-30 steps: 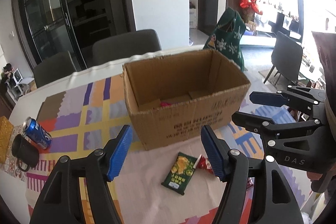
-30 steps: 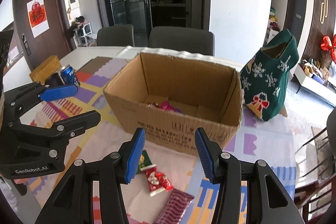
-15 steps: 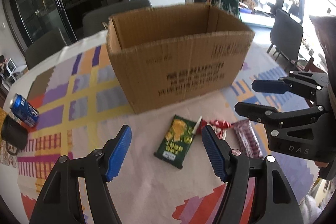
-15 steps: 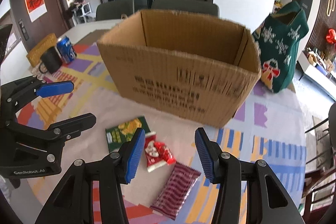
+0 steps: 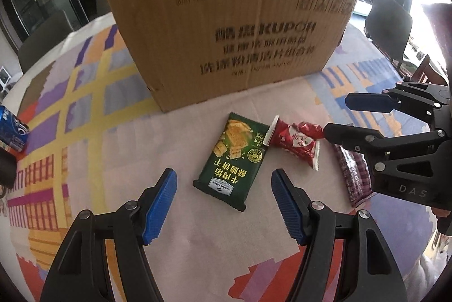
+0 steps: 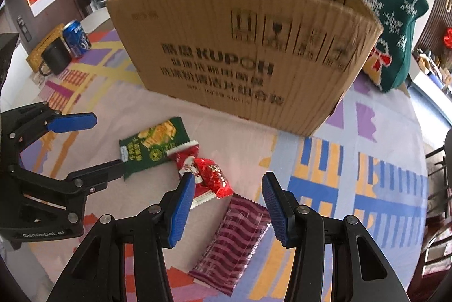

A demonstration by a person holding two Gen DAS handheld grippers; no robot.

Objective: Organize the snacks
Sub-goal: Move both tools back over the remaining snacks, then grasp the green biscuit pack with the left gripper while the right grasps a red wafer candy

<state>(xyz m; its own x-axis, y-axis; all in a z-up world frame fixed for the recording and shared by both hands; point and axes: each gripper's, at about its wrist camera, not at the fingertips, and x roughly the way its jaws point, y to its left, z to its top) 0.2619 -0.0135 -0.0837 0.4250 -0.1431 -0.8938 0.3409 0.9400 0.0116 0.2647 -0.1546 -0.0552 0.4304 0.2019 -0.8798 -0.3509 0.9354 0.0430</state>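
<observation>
A green cracker packet lies flat on the tablecloth in front of the open cardboard box. My left gripper is open, low over the packet's near end, empty. Red candy packets lie just to its right, then a maroon striped packet. In the right wrist view my right gripper is open and empty above the maroon packet, with the red packets by its left finger and the green packet further left. The box stands behind.
A blue soda can and a black mug stand at the far left beside a yellow box. A green knitted Christmas bag sits right of the box. Dining chairs ring the table.
Both grippers have come down and forward toward the packets on the cloth. The box's inside has dropped out of sight. Both stay open.
</observation>
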